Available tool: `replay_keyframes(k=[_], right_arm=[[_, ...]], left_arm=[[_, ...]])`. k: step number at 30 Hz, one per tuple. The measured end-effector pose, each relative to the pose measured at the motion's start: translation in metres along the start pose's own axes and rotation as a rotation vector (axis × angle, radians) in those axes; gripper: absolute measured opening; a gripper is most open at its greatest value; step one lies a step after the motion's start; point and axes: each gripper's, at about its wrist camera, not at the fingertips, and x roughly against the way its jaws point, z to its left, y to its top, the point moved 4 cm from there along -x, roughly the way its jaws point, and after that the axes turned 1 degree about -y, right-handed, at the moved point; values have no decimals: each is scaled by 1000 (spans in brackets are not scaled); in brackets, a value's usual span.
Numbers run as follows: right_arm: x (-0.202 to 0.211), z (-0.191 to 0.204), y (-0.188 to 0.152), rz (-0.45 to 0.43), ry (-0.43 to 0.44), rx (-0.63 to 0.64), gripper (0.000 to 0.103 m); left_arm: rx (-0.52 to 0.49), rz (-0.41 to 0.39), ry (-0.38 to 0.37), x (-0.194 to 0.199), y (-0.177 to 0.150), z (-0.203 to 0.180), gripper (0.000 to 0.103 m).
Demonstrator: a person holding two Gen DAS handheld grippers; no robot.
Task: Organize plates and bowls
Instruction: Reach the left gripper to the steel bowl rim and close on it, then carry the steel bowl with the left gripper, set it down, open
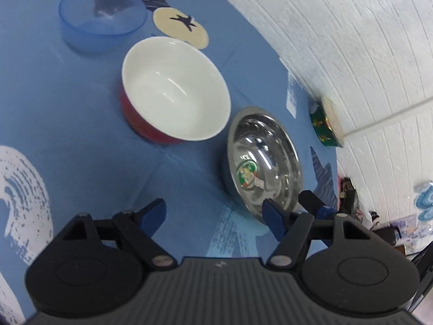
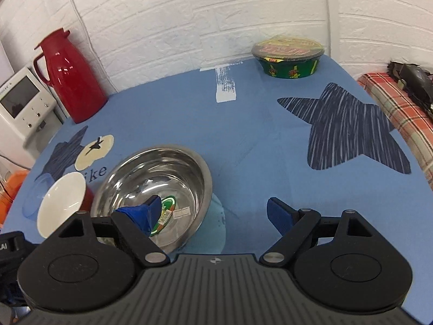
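Observation:
A steel bowl [image 2: 154, 178] with a green sticker inside stands on the blue tablecloth [image 2: 257, 140]. My right gripper [image 2: 215, 214] is open and straddles its near rim: the left fingertip [image 2: 151, 211] is inside the bowl, the right one on the cloth side. A red bowl with a white inside [image 2: 61, 203] sits just left of the steel bowl [image 1: 265, 162]. The red bowl [image 1: 176, 92] is upright, and a translucent blue bowl [image 1: 102, 19] lies beyond it. My left gripper [image 1: 213, 214] is open and holds nothing; its right fingertip [image 1: 273, 214] is at the steel bowl's near edge.
A sealed green instant-noodle bowl [image 2: 289, 57] stands at the table's far edge by the white brick wall. A red thermos jug [image 2: 67, 75] and a white appliance [image 2: 21, 103] are at the back left. A plaid cloth [image 2: 400, 108] lies beyond the table's right edge.

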Motion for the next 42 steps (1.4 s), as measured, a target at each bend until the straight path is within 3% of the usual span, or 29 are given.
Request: replay_keyframes(k=[4, 10, 15, 17, 18, 20, 21, 23, 26, 31, 38, 42], right_arm=[[-22, 8, 4, 20, -22, 73, 72], [-48, 23, 4, 65, -9, 208, 72], [-55, 27, 4, 71, -13, 246, 73], [-55, 30, 4, 76, -11, 253, 72], [-54, 31, 4, 69, 15, 242, 70], [-48, 35, 1, 69, 97, 206, 67], [-45, 39, -3, 75, 117, 212, 66], [-41, 48, -11, 82, 94, 264, 65], [-29, 50, -19, 87, 101, 221, 65], [0, 48, -42, 151, 126, 114, 68], [59, 65, -103, 193, 118, 94, 68], [93, 81, -140, 184, 125, 93, 68]], left_arm=[[64, -5, -20, -16, 3, 0, 70], [26, -73, 26, -23, 7, -9, 69], [11, -88, 50, -22, 6, -9, 62], [-2, -79, 50, -24, 7, -10, 51], [-10, -62, 45, -26, 8, -10, 37], [-17, -20, 36, -31, 8, -9, 28], [-35, -2, 30, -32, 8, -10, 12], [-61, 1, 38, -29, 8, -10, 1], [-131, -4, 42, -18, 5, -13, 0], [-200, 54, 30, 11, -7, -8, 0], [-329, 147, 4, 68, -53, 22, 0], [-393, 153, -14, 107, -78, 46, 0]])
